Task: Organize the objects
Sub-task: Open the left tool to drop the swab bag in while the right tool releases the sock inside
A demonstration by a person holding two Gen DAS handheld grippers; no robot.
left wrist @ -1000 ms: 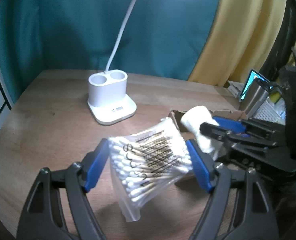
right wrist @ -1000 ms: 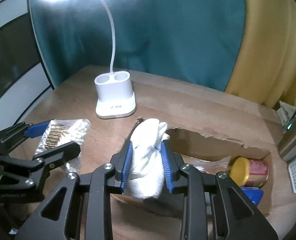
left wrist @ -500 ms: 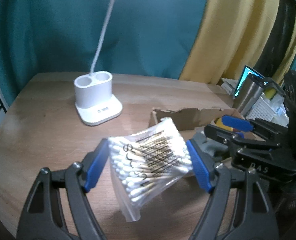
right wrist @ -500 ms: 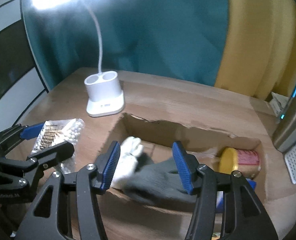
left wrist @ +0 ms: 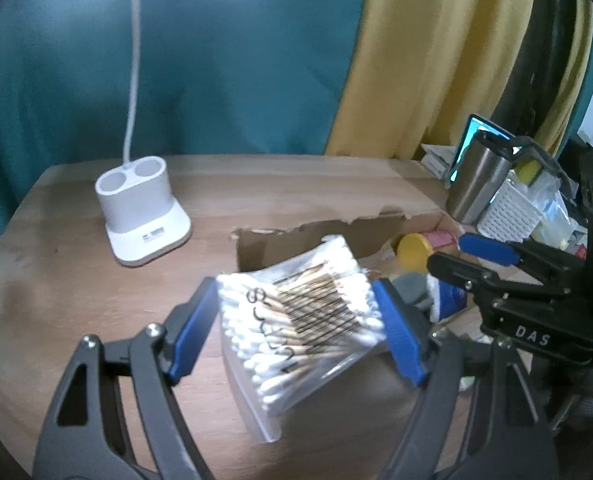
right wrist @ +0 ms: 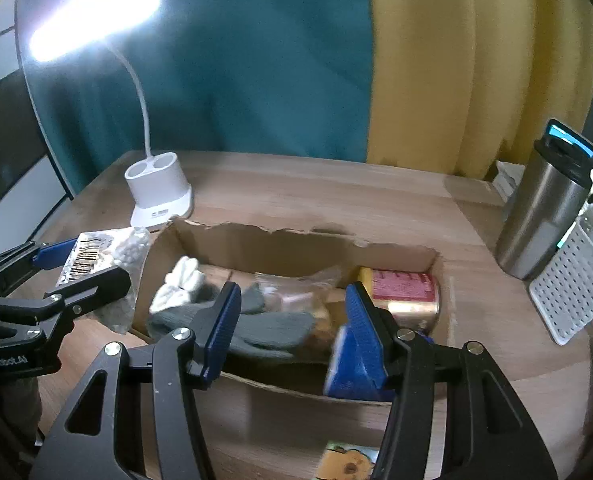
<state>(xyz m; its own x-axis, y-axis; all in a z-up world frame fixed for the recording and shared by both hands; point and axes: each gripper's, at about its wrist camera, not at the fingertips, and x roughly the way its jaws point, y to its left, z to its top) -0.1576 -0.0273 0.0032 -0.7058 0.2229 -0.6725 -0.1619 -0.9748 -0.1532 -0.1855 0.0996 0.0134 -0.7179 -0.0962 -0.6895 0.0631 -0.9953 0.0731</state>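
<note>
Left gripper (left wrist: 298, 330) clamps the bag of cotton swabs (left wrist: 300, 320) at lower centre of its view; right gripper (right wrist: 292, 328) stands parted, holding nothing. Wooden table (right wrist: 336, 188) spans the frame; centred cardboard box (right wrist: 296, 248) holds grey-and-white gloves (right wrist: 216, 304), then a can (right wrist: 404, 294).

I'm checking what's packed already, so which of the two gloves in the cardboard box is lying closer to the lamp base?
The white glove, bunched in the cardboard box corner nearest the lamp base; the grey glove lies beside it, toward the right tool.
</note>
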